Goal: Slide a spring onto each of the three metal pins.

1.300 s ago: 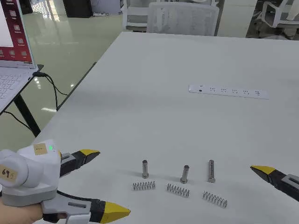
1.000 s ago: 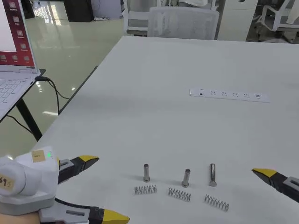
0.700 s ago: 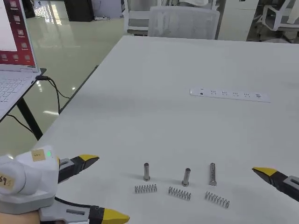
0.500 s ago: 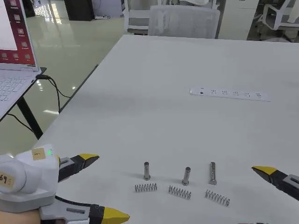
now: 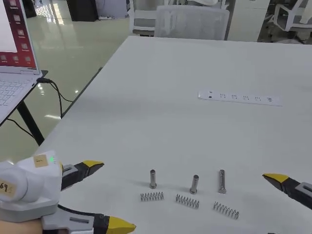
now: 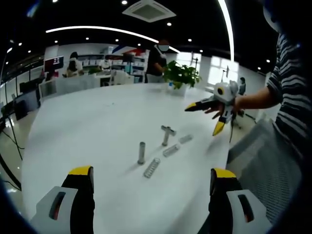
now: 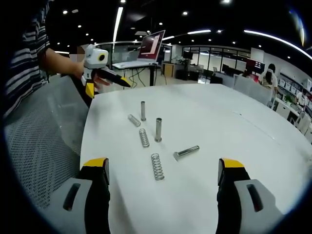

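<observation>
**Pins and Springs Separate; Both Grippers Released**

Three pins are set in a row near the front edge of the table [image 5: 161,97]: left pin [image 5: 153,179], middle pin [image 5: 194,184] and right pin [image 5: 222,181]. One spring is laid flat just in front of each pin, apart from it: left spring [image 5: 152,196], middle spring [image 5: 187,201] and right spring [image 5: 225,209].

A power strip [image 5: 239,98] is placed well behind the row. A laptop [image 5: 12,48] is seen off the table to the left, and a chair [image 5: 190,19] at the far edge. Bare tabletop lies between each gripper and the row.

In the right gripper view the left and middle pins are shown upright, and the right pin is shown lying on its side. This cannot be told from the head view. In the left gripper view the nearest pin is shown upright, while the pins behind it overlap and cannot be told apart.

The left gripper [image 5: 106,195] is held to the left of the row, jaws spread wide and nothing gripped. The right gripper [image 7: 162,163] is held to the right of the row, likewise spread wide and unloaded. Neither touches a pin or spring.
</observation>
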Action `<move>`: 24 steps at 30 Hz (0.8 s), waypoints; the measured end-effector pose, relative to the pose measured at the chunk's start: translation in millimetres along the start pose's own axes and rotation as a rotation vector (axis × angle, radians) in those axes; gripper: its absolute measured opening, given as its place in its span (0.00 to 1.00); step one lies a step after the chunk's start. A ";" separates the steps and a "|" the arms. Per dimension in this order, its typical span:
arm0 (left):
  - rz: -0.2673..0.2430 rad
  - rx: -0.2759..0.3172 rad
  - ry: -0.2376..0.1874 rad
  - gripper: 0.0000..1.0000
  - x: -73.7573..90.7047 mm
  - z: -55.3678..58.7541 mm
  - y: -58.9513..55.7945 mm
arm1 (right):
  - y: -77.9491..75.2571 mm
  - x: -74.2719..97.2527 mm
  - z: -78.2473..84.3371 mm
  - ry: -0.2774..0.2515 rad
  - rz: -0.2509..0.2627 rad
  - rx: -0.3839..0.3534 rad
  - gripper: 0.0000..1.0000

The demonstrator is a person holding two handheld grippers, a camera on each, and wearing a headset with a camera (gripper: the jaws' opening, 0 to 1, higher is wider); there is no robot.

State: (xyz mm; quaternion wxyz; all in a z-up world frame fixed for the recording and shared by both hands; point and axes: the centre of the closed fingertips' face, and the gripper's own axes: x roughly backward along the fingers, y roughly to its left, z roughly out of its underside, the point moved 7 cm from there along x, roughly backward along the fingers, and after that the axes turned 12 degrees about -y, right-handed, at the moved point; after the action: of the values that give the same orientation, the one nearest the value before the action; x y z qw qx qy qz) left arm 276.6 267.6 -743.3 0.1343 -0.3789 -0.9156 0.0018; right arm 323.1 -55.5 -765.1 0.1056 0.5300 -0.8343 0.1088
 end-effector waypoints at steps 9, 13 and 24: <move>0.004 0.001 -0.003 0.97 -0.2 0.5 -1.4 | 0.2 0.4 1.4 -0.001 0.001 -0.003 0.92; 0.004 0.000 -0.003 0.97 -0.3 0.4 -1.4 | -0.3 1.0 1.8 -0.002 0.004 -0.003 0.92; 0.009 0.001 -0.008 0.97 -2.4 -0.2 -2.4 | 0.2 1.9 3.1 0.004 0.004 -0.003 0.92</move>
State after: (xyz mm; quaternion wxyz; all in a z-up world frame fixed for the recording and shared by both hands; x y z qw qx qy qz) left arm 276.5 264.2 -743.4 0.1307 -0.3828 -0.9145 0.0042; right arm 322.0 -58.0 -767.5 0.1077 0.5279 -0.8354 0.1088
